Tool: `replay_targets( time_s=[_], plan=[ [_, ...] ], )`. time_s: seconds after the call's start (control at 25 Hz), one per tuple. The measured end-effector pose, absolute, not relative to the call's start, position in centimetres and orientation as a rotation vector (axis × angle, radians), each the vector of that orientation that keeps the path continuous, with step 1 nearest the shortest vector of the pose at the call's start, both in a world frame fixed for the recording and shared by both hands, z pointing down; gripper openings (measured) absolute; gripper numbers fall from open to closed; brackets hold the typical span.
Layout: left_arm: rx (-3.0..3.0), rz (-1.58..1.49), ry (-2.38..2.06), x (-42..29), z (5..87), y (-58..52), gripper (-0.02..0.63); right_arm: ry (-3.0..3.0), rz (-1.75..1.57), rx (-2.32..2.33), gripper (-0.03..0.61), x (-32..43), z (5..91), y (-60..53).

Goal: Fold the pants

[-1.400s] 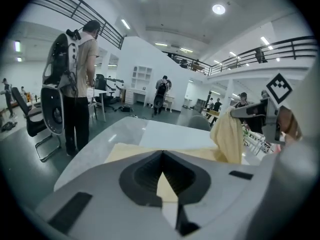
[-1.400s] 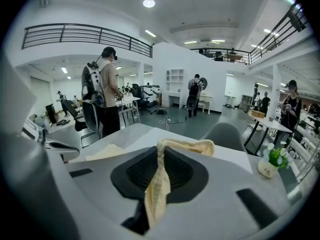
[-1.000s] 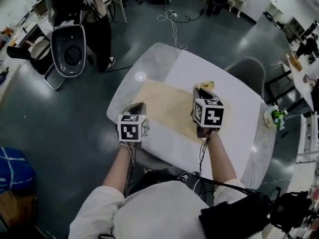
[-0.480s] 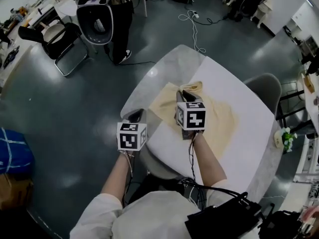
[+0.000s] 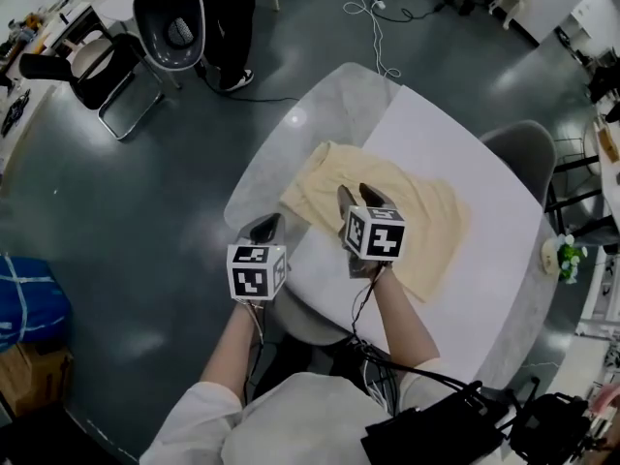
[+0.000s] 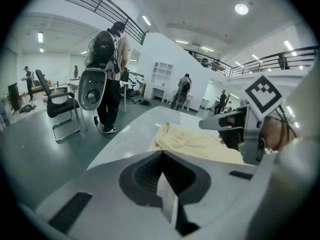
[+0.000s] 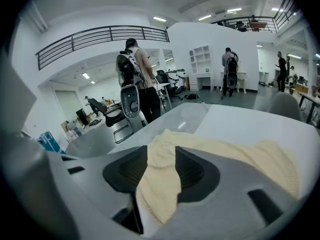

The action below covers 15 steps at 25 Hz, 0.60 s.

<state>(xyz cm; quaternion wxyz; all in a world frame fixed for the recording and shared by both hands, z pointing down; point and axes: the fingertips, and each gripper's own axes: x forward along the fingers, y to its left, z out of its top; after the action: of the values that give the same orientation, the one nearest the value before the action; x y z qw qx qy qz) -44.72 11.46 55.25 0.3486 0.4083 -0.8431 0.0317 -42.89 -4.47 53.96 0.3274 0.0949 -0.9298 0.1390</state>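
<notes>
The pale yellow pants (image 5: pixel 431 223) lie folded across the white table (image 5: pixel 455 134). My right gripper (image 5: pixel 356 198) hovers low over their near left part. Its jaws are opening, and in the right gripper view a fold of the pants (image 7: pixel 159 184) still lies loose between them (image 7: pixel 160 159). My left gripper (image 5: pixel 265 227) hangs just off the table's near left edge, shut with nothing in it (image 6: pixel 161 156). In the left gripper view the pants (image 6: pixel 187 140) lie ahead and the right gripper (image 6: pixel 227 126) sits at the right.
A grey chair (image 5: pixel 518 143) stands behind the table's far right side. A small flower pot (image 5: pixel 560 256) sits at the right edge. A person stands by a wheeled chair (image 5: pixel 179 29) at the far left. Cables (image 5: pixel 373 13) lie on the floor.
My right gripper carried the pants' lifted end leftward and down onto the rest of the cloth, and its jaws parted. The left gripper sank a little beside the table edge.
</notes>
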Motion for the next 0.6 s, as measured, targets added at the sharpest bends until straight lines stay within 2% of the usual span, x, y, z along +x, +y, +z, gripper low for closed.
replay_targets(
  time_s=[0.6],
  plan=[
    [1.235,0.146,-2.084,-34.7,54.5,1.2,0.005,-2.343,0.448,0.623,0.167,-24.0,53.1,-18.0]
  ],
)
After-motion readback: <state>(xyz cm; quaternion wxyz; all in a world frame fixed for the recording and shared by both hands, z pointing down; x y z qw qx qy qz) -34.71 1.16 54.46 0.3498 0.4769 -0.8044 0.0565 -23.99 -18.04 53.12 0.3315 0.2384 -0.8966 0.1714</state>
